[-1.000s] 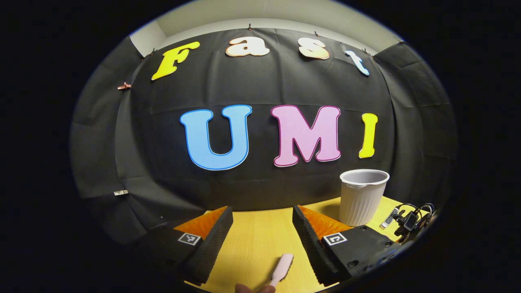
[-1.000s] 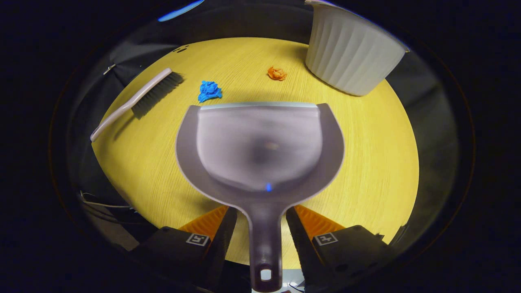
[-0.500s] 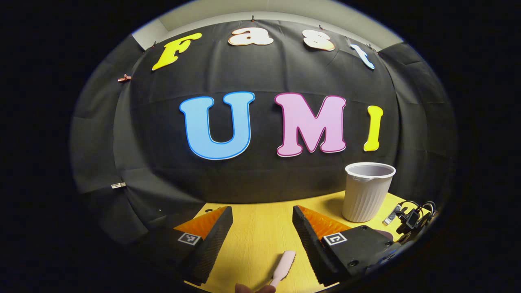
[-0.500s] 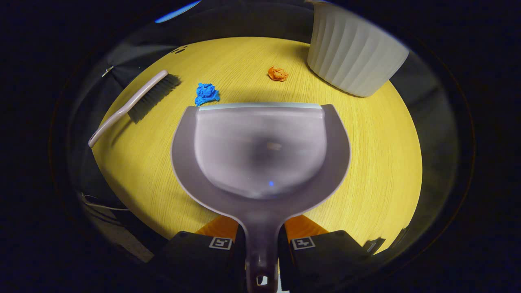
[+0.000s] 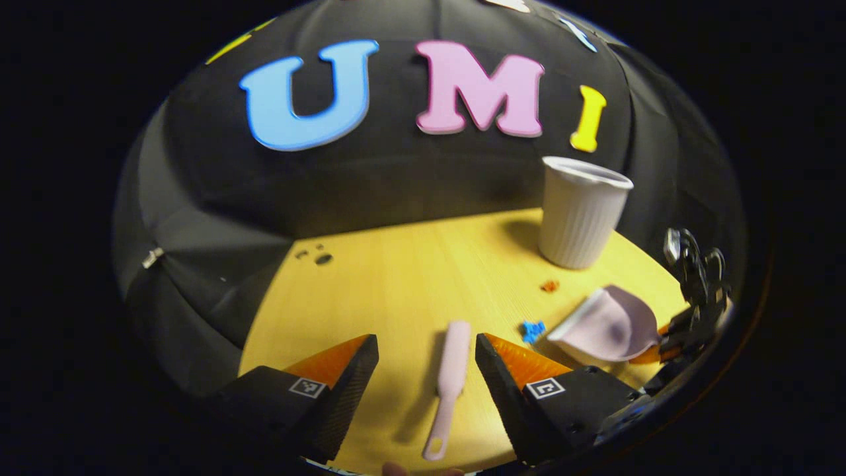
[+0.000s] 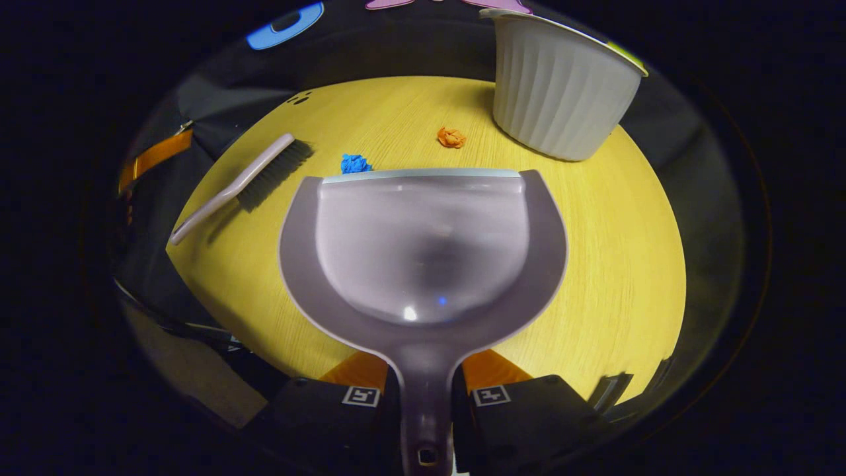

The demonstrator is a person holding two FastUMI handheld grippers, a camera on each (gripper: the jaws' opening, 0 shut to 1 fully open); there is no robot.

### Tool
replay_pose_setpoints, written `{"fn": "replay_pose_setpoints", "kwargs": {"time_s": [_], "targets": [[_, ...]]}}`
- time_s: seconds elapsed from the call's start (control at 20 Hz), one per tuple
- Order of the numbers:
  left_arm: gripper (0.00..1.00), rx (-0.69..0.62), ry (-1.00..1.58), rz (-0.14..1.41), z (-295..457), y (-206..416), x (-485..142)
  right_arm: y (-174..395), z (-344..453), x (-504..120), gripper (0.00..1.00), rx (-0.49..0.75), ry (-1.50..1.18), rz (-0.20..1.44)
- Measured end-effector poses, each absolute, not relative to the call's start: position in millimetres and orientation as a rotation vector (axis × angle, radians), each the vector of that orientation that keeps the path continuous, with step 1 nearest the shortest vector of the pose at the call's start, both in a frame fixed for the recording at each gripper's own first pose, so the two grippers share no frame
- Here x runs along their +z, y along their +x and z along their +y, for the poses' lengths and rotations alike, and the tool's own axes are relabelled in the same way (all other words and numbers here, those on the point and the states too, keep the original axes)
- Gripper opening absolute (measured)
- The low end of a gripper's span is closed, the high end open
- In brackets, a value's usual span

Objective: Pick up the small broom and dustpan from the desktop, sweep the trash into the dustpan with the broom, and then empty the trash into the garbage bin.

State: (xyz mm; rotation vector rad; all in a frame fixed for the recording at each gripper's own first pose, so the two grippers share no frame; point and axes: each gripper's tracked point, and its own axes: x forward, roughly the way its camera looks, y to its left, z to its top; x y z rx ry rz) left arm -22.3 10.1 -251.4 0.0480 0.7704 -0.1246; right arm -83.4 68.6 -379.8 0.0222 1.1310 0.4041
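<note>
My left tool (image 5: pixel 426 360) hangs open above the yellow bench (image 5: pixel 396 264), the pink broom (image 5: pixel 448 380) lying flat between its fingers, while at right the other tool (image 5: pixel 667 344) grips the dustpan (image 5: pixel 605 327) beside blue (image 5: pixel 531 330) and orange scraps (image 5: pixel 548 285) near the white bin (image 5: pixel 580 211).

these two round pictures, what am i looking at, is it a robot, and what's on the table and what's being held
No robot: a person holds a two-finger gripper in each hand, and each gripper carries a fisheye camera looking along its own jaws.

In the right gripper view, the right gripper is shut on the handle of the dustpan.

In the left gripper view, the left gripper is open over the small broom, which lies untouched on the yellow table.

Also on the table: a blue scrap at the dustpan's front edge, an orange scrap farther off, and the white ribbed garbage bin standing upright.
</note>
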Motion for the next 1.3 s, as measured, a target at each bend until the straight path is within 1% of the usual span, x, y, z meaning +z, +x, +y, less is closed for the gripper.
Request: {"fn": "replay_pose_setpoints", "kwargs": {"time_s": [0.05,0.1,0.15,0.2,0.25,0.3,0.35,0.4,0.45,0.55,0.6,0.65,0.7,0.75,0.8,0.85,0.9,0.95,1.0,1.05,1.1,1.15,1.2,1.25,1.3], "targets": [[0.94,-0.137,0.064,0.84,12,-29,-269,-86,65,-377,0.36,0.399,0.025,1.128],[0.94,-0.141,0.082,0.91,17,-35,-285,-90,61,-375,0.36,0.395,0.026,1.127],[0.92,-0.154,0.088,0.974,17,-44,-299,-94,55,-375,0.32,0.391,0.021,1.13],[0.92,-0.164,0.086,1.022,13,-46,-309,-99,49,-375,0.32,0.386,0.01,1.135],[0.91,-0.178,0.075,1.059,8,-45,-316,-103,44,-375,0.36,0.381,-0.005,1.14],[0.9,-0.192,0.06,1.089,6,-49,-324,-107,40,-377,0.39,0.376,-0.015,1.147],[0.9,-0.207,0.048,1.12,2,-49,-332,-110,38,-378,0.32,0.372,-0.014,1.154],[0.9,-0.217,0.043,1.149,-1,-50,-339,-111,38,-380,0.36,0.367,-0.004,1.158],[0.87,-0.224,0.045,1.173,-4,-49,-348,-112,39,-382,0.36,0.362,0.009,1.162],[0.83,-0.228,0.059,1.214,-7,-46,-366,-114,40,-384,0.36,0.351,0.027,1.163],[0.82,-0.233,0.061,1.23,-11,-45,-374,-115,39,-384,0.32,0.349,0.03,1.165],[0.8,-0.233,0.067,1.241,-13,-44,-380,-116,38,-383,0.36,0.348,0.03,1.165],[0.77,-0.229,0.075,1.244,-13,-41,-385,-116,37,-382,0.32,0.348,0.026,1.167],[0.67,-0.222,0.089,1.244,-13,-39,-389,-116,35,-382,0.36,0.348,0.022,1.168],[0.61,-0.214,0.107,1.244,-11,-37,-391,-117,33,-380,0.36,0.348,0.022,1.168],[0.51,-0.205,0.125,1.245,-9,-35,-393,-118,32,-379,0.36,0.346,0.022,1.169],[0.49,-0.195,0.137,1.245,-8,-33,-396,-118,31,-378,0.32,0.345,0.022,1.171],[0.43,-0.19,0.139,1.249,-8,-33,-398,-118,31,-377,0.36,0.346,0.023,1.172],[0.36,-0.191,0.135,1.233,-9,-30,-398,-118,31,-376,0.32,0.348,0.022,1.174],[0.31,-0.189,0.139,1.236,-9,-29,-398,-118,31,-375,0.36,0.352,0.021,1.174],[0.33,-0.192,0.137,1.226,-9,-27,-397,-118,32,-374,0.36,0.359,0.017,1.177],[0.3,-0.201,0.14,1.217,-9,-25,-396,-118,31,-373,0.36,0.367,0.005,1.183],[0.28,-0.206,0.158,1.198,-9,-20,-392,-119,29,-371,0.32,0.378,-0.018,1.195],[0.25,-0.216,0.186,1.166,-9,-9,-387,-119,25,-369,0.36,0.388,-0.051,1.213],[0.26,-0.239,0.213,1.132,-13,3,-380,-120,22,-366,0.36,0.402,-0.084,1.235]]}}
